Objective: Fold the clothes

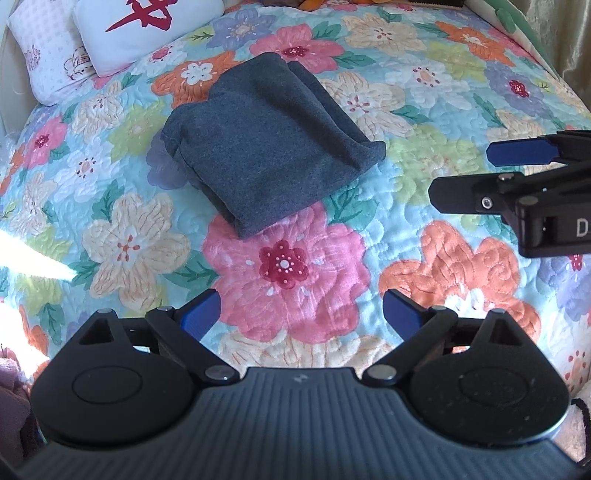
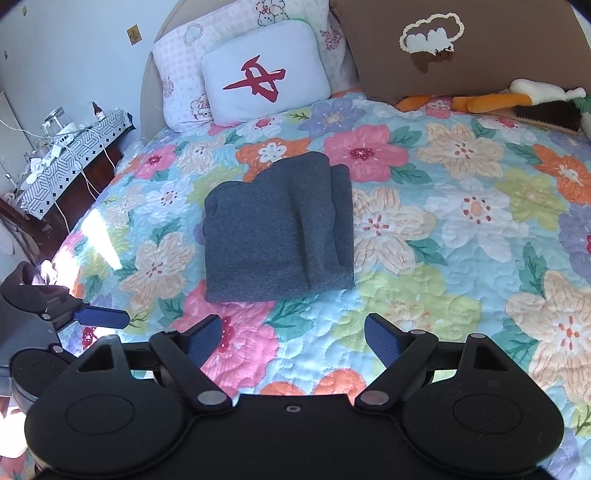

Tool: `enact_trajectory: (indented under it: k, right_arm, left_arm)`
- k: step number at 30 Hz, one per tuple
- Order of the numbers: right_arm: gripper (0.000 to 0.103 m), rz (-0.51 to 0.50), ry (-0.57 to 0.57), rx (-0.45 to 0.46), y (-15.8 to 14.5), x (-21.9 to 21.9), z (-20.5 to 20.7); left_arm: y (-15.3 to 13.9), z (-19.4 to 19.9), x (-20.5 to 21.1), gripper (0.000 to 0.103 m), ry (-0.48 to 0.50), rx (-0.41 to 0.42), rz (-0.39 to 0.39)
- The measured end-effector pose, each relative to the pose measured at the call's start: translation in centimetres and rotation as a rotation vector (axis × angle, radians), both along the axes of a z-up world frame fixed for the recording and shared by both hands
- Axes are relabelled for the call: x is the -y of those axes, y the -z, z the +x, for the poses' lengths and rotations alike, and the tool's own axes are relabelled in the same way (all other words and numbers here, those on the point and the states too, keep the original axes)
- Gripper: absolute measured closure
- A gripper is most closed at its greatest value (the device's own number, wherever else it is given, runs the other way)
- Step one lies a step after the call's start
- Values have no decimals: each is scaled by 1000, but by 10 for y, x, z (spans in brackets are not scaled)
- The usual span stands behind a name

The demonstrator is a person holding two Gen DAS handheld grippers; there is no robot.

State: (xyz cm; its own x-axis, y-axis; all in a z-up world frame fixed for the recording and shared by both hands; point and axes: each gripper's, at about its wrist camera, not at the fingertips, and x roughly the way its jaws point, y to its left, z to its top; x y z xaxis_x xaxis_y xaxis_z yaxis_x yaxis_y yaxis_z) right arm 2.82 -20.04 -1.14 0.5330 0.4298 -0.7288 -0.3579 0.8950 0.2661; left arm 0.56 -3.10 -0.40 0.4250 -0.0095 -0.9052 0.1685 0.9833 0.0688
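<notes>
A folded grey garment (image 2: 277, 229) lies just beyond both wide-open, empty grippers, left gripper (image 1: 301, 314) and right gripper (image 2: 293, 338), long axis running near-to-far.

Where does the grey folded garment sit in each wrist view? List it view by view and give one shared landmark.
Left wrist view: grey folded garment lies upper centre, slightly left, on the flowered quilt.
Right wrist view: garment lies at centre, just left of middle.
Shared landmark: white pillow with the red mark, beyond the garment in both.
</notes>
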Motion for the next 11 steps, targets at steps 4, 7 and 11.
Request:
enact_trajectory:
  k: [4,7,11]
  right_arm:
    - [16,0,5,-1,0,1,1]
    - [16,-1,11,-2,0,1,2]
    - [16,2,13,-1,0,2,3]
  left_arm:
    - [-2,2,-1,7,7,-14,-15]
    - [0,1,-1,7,8,-21,-15]
    - [3,1,-2,7,-3,-37,-11]
